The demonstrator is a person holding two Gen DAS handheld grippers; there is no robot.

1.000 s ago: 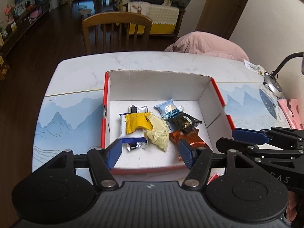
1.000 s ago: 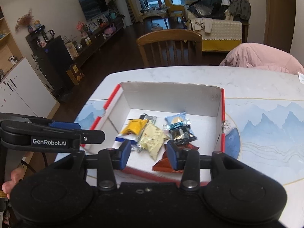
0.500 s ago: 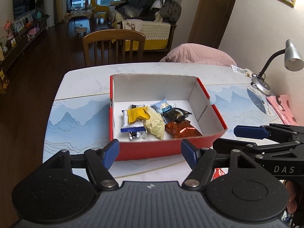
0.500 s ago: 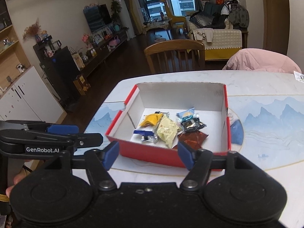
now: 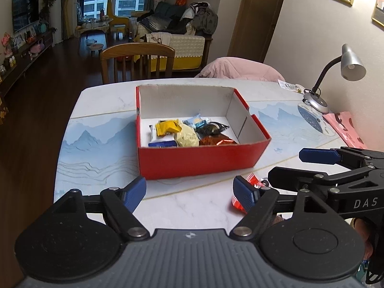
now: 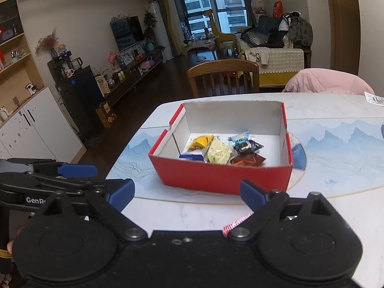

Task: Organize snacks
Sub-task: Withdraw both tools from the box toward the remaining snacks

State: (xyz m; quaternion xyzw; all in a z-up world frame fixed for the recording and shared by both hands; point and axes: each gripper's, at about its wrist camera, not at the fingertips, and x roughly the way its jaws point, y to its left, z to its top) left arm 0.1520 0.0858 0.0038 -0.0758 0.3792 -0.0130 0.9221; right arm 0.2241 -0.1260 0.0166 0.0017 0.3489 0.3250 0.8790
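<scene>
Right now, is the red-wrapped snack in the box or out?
Out. The red-wrapped snack lies on the table, in front of the red box, beside the left gripper.

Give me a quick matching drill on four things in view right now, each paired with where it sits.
Things:
1. yellow packet
2. red packet
3. lamp
4. chair

Places:
A. beyond the table's far edge
B. on the table, outside the box, near the left gripper
C. inside the red box
D. at the table's right edge, by the wall

Pairs: 1-C, 2-B, 3-D, 4-A
</scene>
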